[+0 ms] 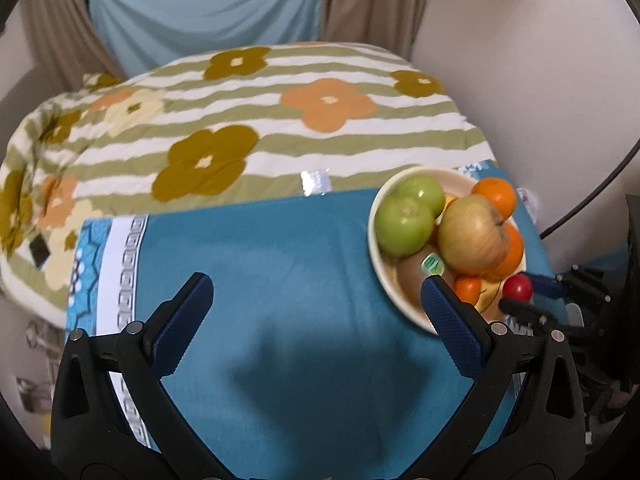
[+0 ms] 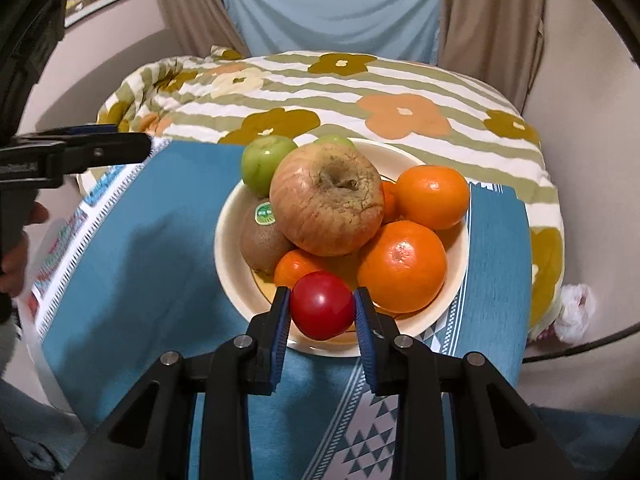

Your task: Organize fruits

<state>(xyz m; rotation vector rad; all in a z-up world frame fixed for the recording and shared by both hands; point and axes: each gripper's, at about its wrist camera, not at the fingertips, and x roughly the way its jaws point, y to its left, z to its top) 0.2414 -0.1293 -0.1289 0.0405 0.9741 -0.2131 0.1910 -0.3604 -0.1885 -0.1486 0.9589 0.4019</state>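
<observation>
Right gripper (image 2: 322, 307) clamps round red fruit (image 2: 322, 305) over bowl (image 2: 230, 256); left gripper (image 1: 318, 294) gapes empty.

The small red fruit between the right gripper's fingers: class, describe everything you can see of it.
The small red fruit is round, smooth and glossy, with a pale highlight on its skin. The right gripper is shut on it, one blue pad pressing each side. It sits at the near rim of the cream bowl, just in front of a small orange. Whether it rests on the bowl cannot be told.
</observation>
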